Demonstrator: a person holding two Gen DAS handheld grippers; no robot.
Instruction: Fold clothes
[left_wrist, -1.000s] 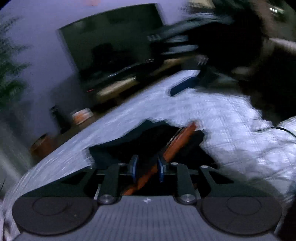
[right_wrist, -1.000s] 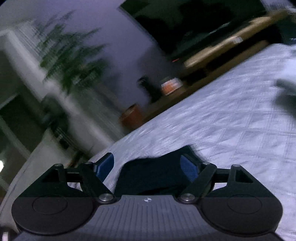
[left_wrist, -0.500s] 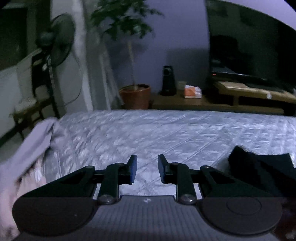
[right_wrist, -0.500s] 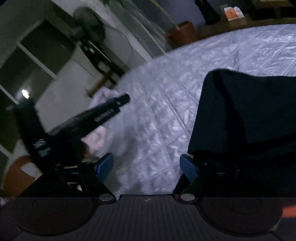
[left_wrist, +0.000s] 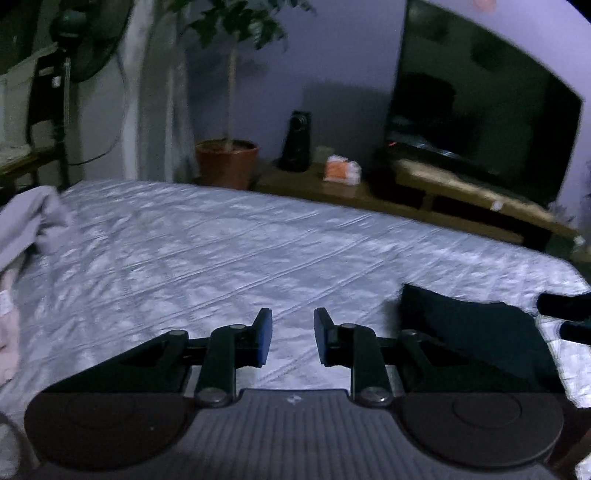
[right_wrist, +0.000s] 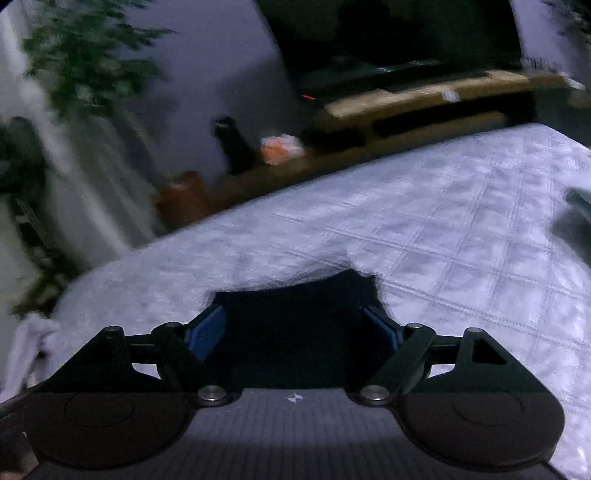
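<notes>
On the bed (left_wrist: 229, 258), at my left claw's (left_wrist: 292, 338) three o'clock, lies the dark garment (left_wrist: 472, 332). That claw gapes empty; my right claw (right_wrist: 295, 332) straddles it wide apart. I'd pinch one edge, then lift evenly.

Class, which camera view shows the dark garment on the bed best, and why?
The left wrist view: the dark garment lies sharp on the bedspread, its outline mostly visible. The right wrist view is blurred, showing only a dark patch between that open tool's fingers.
</notes>
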